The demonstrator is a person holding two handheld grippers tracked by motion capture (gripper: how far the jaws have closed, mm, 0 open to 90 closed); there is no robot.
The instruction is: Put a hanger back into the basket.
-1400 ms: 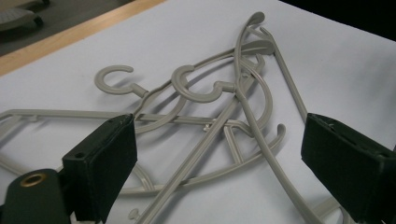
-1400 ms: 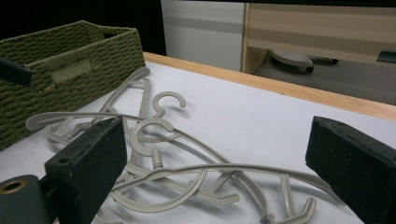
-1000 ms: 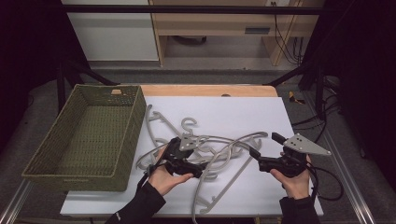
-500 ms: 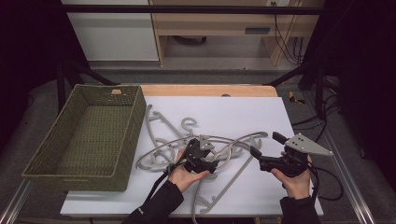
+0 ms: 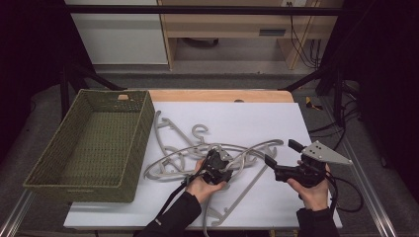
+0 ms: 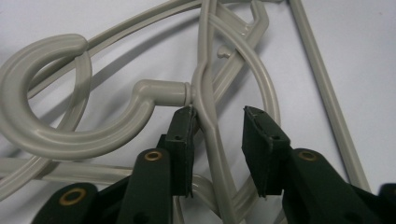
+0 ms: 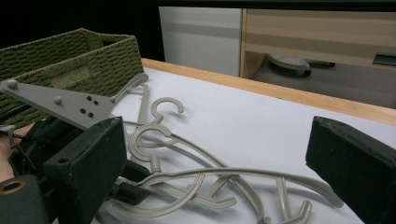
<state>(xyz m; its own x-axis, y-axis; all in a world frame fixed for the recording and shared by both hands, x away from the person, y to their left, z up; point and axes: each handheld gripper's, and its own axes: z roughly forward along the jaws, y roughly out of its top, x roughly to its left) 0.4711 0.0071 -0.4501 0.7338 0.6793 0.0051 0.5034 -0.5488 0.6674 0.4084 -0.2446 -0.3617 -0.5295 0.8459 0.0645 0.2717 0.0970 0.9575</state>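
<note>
Hangers [image 5: 207,150], grey plastic, tangled in a heap on the white table sheet [image 5: 247,118], just right of the green woven basket [image 5: 89,143]. From the high view: left gripper [image 5: 217,160] low over the middle of the heap, right gripper [image 5: 276,158] held apart at the right edge of the pile, nothing between its jaws.

From the left gripper view: left gripper [image 6: 217,135] straddling the neck of one hanger [image 6: 205,98] just below the spot where the hook [image 6: 56,116] joins. Jaws just been closing, partly shut now; one finger [image 6: 182,135] touching or all but touching the neck, the other finger [image 6: 261,144] clear of it with a gap of table showing between. No real grip yet. Other hanger arms crossing beneath and beside.

From the right gripper view: right gripper [image 7: 215,177] wide open, empty, aimed level across the heap [image 7: 196,182] towards the basket [image 7: 70,56], with the left gripper's grey plate [image 7: 60,102] showing beyond.

Step in hand, by judgement: seizing one hanger at the neck for a lift out of the tangle, likely bound for the basket. Next move: finishing the squeeze until both pads press, then a slow lift, minding hooks snagged on neighbours; perhaps a holding-down of the rest with the free gripper.
</note>
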